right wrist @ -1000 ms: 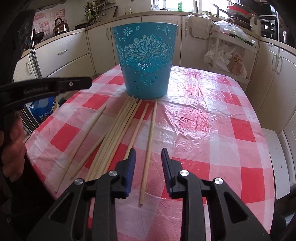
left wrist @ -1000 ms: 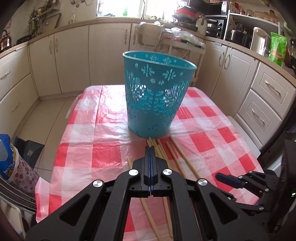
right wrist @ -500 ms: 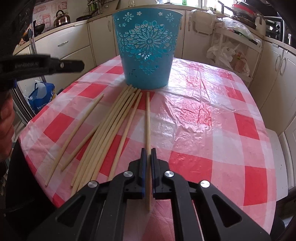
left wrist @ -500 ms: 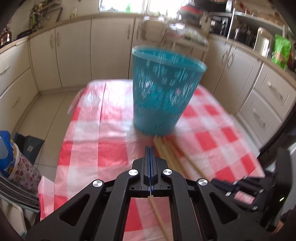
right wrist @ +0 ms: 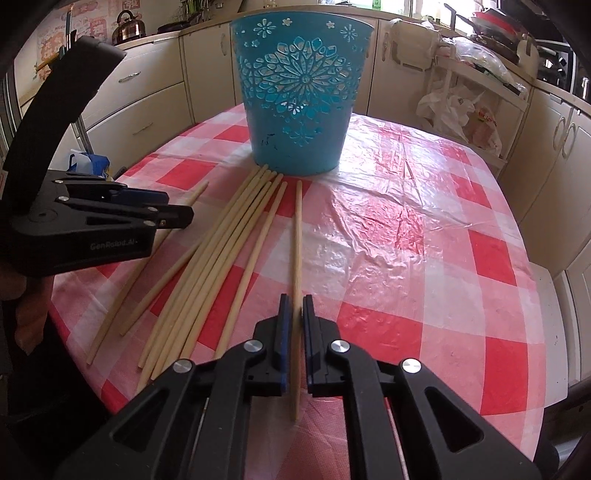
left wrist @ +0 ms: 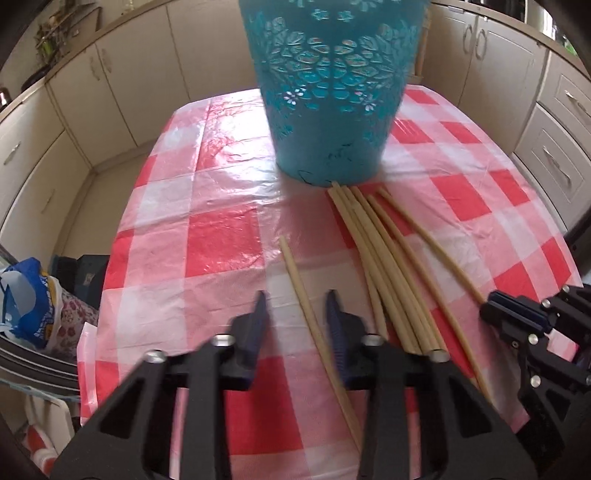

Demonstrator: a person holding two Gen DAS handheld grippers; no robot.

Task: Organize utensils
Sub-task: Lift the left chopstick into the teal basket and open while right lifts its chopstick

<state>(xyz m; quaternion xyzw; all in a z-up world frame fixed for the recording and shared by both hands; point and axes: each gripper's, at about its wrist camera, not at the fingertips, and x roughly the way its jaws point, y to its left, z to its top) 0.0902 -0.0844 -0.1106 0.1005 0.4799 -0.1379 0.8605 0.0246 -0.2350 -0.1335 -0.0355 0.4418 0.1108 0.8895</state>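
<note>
The right tool [right wrist: 294,308] is closed on one chopstick [right wrist: 296,236], which lies flat on the checked worktop [right wrist: 424,258] and points at the blue basket [right wrist: 299,99]. The left tool [left wrist: 297,306] stands open, its jaws just opening, with a separate chopstick [left wrist: 295,266] between them, untouched. On its side the right view reads "GenRobot.AI". The other chopsticks [right wrist: 229,236] lie between, tips touching the basket. Only the right view shows a kettle [right wrist: 127,26]; only the left view a blue bag [left wrist: 29,295].
</note>
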